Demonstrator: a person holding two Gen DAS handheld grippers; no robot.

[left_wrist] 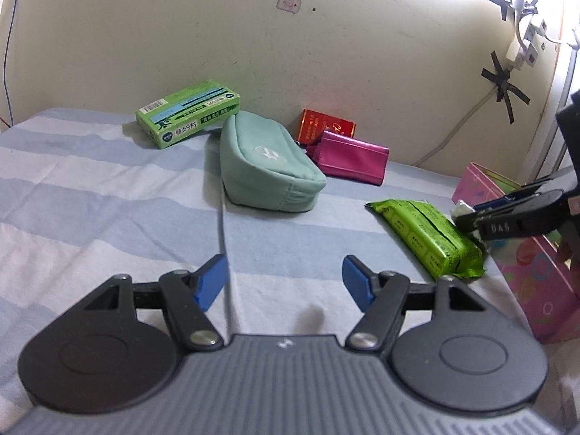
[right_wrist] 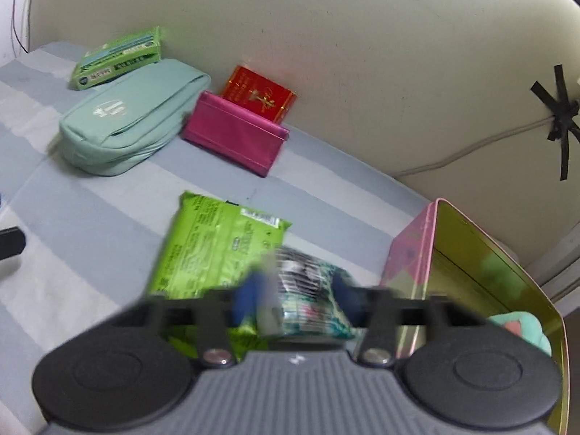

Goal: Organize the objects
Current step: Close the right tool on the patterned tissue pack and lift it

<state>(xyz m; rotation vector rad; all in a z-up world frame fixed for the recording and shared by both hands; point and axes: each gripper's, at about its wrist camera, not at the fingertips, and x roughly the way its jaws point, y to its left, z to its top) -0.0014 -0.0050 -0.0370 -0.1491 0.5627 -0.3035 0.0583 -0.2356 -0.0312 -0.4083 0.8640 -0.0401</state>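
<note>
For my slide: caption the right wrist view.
Right gripper clamps a small patterned foil packet above the green plastic wipes pack, beside the open pink tin.

The green box [left_wrist: 188, 113] is showing Chinese characters on its front side, something like "肠炎宁片", beside a round logo and a barcode. The right gripper [left_wrist: 471, 222] is carrying pale marks resembling "DAS". The printing on the red box [left_wrist: 319, 123], the green packet [right_wrist: 217, 250] and the teal pouch [left_wrist: 268, 166] is staying too blurred to read.
</note>
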